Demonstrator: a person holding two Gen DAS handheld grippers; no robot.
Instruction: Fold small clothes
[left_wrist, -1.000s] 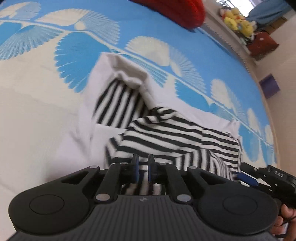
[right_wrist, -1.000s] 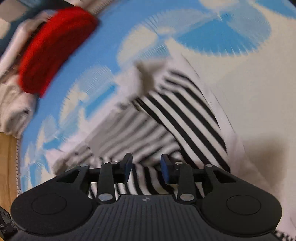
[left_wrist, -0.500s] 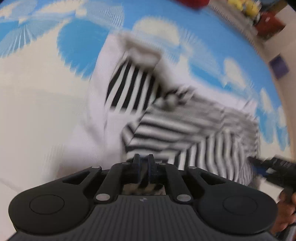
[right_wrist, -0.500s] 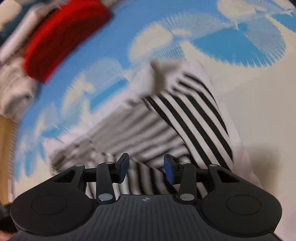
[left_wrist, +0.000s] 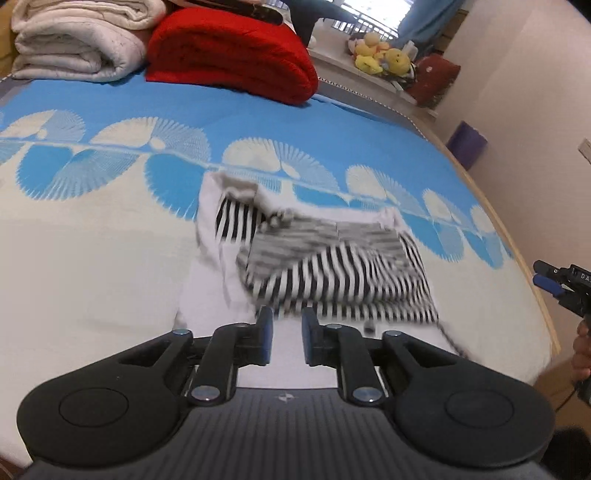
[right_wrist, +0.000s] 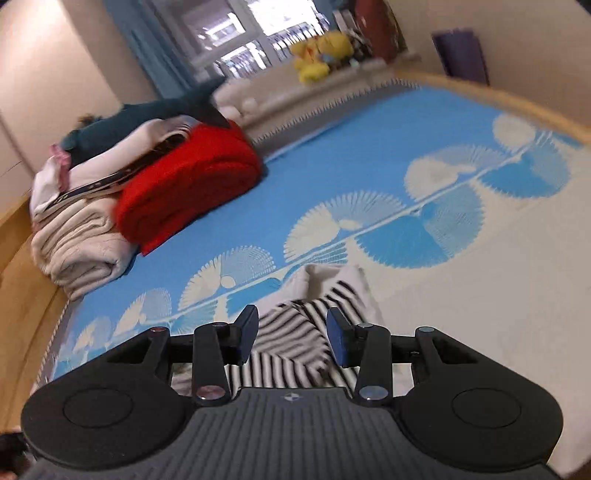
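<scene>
A small black-and-white striped garment (left_wrist: 332, 266) with white parts lies loosely folded on the blue-and-white bedspread (left_wrist: 92, 258). My left gripper (left_wrist: 287, 326) hovers above its near edge, jaws opening, with only the bed showing between the fingers. My right gripper (right_wrist: 291, 328) is open too. The striped garment (right_wrist: 332, 291) lies below and beyond its fingers, and the pads do not press it. The right gripper (left_wrist: 554, 284) also shows at the right edge of the left wrist view, off the bed's side, held by a hand (left_wrist: 583, 350).
A red folded blanket (left_wrist: 229, 51) and a white folded quilt (left_wrist: 74, 40) are stacked at the bed's far end. Yellow plush toys (left_wrist: 380, 59) sit on a ledge beyond. A purple box (left_wrist: 465, 144) stands by the wall. The bed's wooden edge (left_wrist: 524, 266) runs along the right.
The left gripper let go of the striped cloth and its jaws parted. Both grippers rose and drew back, so the garment now lies farther off on the bed.
</scene>
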